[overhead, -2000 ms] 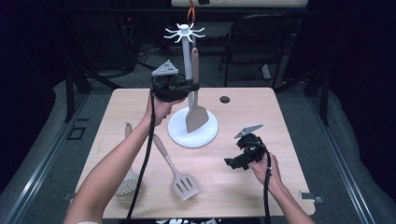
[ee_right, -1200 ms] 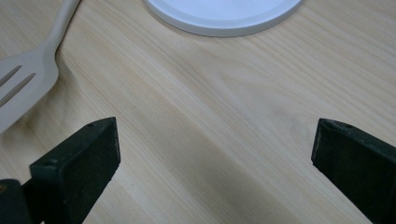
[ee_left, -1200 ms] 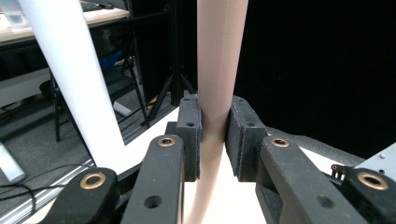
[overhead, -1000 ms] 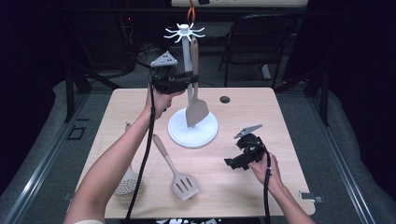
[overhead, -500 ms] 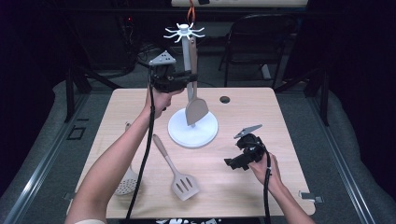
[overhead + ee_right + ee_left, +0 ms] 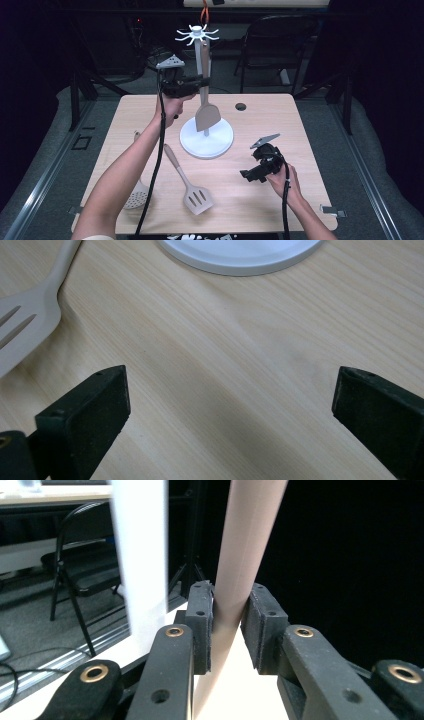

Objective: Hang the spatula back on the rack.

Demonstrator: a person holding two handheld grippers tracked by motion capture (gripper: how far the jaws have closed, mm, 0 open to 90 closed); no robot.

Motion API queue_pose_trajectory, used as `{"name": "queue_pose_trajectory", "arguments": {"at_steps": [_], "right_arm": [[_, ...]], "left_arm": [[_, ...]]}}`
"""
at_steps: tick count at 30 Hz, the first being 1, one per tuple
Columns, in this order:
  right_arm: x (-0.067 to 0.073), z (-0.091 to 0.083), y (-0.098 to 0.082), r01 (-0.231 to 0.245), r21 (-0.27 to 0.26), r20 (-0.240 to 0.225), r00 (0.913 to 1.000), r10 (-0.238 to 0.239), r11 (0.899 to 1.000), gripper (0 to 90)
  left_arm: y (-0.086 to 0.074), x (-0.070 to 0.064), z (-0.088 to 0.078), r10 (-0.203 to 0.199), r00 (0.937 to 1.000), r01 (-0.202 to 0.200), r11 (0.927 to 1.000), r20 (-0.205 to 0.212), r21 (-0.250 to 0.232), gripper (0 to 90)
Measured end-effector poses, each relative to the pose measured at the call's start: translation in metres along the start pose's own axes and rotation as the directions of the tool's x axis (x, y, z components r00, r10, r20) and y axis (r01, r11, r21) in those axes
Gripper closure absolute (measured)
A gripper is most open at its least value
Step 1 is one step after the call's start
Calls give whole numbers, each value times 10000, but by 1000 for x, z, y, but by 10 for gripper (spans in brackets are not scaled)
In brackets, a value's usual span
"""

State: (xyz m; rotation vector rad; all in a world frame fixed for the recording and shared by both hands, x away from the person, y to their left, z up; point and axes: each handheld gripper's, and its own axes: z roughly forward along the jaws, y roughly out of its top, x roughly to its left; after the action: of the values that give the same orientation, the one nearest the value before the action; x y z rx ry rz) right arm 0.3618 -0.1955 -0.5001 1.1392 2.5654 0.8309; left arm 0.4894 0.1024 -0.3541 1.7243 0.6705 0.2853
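Solid spatula [image 6: 207, 112]: held upright by its handle beside the white post of the utensil stand [image 6: 206, 142], blade down and hanging clear above the stand's round base.
Left gripper [image 6: 200, 80]: raised over the table's far side, jaws clamped on the spatula's handle; the left gripper view shows the pads [image 6: 200, 625] pressing both sides of the tan shaft [image 6: 240, 575].
Right gripper [image 6: 248, 175]: resting low on the table at the right, jaws spread wide over bare wood, holding nothing.
How it handles: probably light and stiff; the smooth tapering handle could slip or swing in the pads.
Where to hold: likely mid-handle, as now, leaving the top end free for a hook on the stand's crown [image 6: 197, 34].
Also on the table: a slotted turner [image 6: 192, 187] and a skimmer [image 6: 136, 197], near the left forearm.
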Motion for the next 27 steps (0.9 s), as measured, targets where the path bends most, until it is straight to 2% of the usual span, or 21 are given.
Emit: {"name": "queue_pose_trajectory", "arguments": {"at_steps": [2, 9, 15, 17, 21, 25, 27], "right_arm": [[0, 1, 0, -1, -62, -5, 10000, 1, 10000, 20], [1, 1, 0, 6, -124, -26, 10000, -6, 9999, 21], [1, 1, 0, 10, -25, 35, 10000, -10, 10000, 23], [1, 1, 0, 71, 20, 95, 9999, -71, 10000, 24], [1, 2, 0, -3, -21, 47, 10000, 3, 10000, 24], [1, 3, 1, 47, 66, 37, 10000, -47, 10000, 25], [2, 3, 1, 27, 38, -28, 10000, -27, 10000, 26]], "left_arm": [[-1, 1, 0, -128, 9999, 128, 9999, 53, -4, 735], [-1, -4, -4, -66, 10000, 67, 10000, 49, -36, 705], [-3, -9, -13, 333, 9992, -329, 9993, -207, 190, 602], [-5, -12, -16, 668, 9966, -653, 9973, -480, 332, 576], [-7, -14, -23, 1054, 9914, -1028, 9940, -771, 375, 576], [-6, -15, -33, 1265, 9858, -1247, 9919, -1100, 238, 651], [-4, -16, -37, 1400, 9806, -1389, 9902, -1374, 177, 696]]}}
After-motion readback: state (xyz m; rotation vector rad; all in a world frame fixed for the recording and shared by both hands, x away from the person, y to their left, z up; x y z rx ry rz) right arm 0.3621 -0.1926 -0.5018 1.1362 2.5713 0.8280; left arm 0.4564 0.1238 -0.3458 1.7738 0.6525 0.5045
